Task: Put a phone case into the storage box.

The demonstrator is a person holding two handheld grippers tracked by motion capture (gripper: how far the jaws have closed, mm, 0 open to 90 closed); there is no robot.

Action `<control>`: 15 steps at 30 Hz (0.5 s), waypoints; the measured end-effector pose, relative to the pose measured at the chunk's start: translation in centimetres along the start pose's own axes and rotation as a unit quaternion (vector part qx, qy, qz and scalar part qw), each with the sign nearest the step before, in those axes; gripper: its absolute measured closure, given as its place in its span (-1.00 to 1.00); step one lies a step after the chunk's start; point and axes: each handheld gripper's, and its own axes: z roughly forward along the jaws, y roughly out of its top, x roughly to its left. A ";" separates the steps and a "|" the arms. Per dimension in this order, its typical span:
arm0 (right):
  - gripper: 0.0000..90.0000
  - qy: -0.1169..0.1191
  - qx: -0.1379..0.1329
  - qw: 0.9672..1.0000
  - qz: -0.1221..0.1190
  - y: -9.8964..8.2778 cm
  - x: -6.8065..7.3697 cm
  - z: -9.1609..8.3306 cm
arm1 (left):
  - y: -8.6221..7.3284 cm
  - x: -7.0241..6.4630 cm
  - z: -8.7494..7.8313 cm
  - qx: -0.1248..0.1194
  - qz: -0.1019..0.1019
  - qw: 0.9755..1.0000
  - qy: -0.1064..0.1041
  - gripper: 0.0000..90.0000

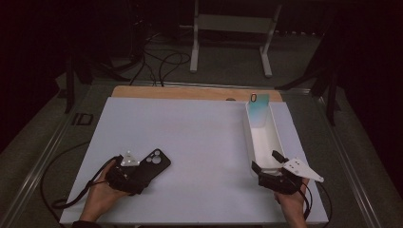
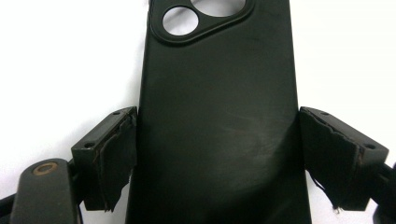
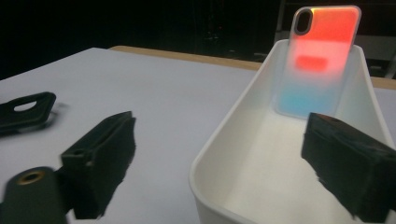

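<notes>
High view notes: one white tray [image 1: 253, 142] sits at the right of the white worktop [image 1: 199, 137]. One iridescent phone case [image 1: 258, 110] leans upright against its far end wall; nothing else lies in the tray. One black phone case [image 1: 153, 164] lies flat on the worktop at lower left, well apart from the tray. Count: two cases, one tray. Your left gripper [image 2: 217, 158] straddles the black case's lower end, pads at both long edges, seemingly touching, though whether they press is unclear. Your right gripper [image 3: 219, 163] stands apart at the tray's near end, one jaw outside the wall, one over the inside, gripping nothing.
</notes>
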 end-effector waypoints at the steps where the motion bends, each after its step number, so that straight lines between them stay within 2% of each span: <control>1: -0.77 0.005 0.003 1.000 0.003 0.1 0.0 0.0 | 0.1 -0.1 -0.1 -0.004 -0.002 1.000 0.002 -0.65; 3: -0.77 0.007 0.007 1.000 0.001 0.2 0.0 0.1 | 0.2 -0.2 -0.2 -0.007 -0.002 1.000 0.003 -0.65; 8: -0.77 0.026 0.025 0.999 -0.007 0.6 0.4 0.5 | 0.9 -1.0 -1.1 -0.037 -0.004 0.999 0.003 -0.65; 15: -0.77 0.038 0.026 0.999 -0.009 1.6 0.8 0.8 | 2.4 -2.2 -2.3 -0.074 -0.002 0.997 0.003 -0.65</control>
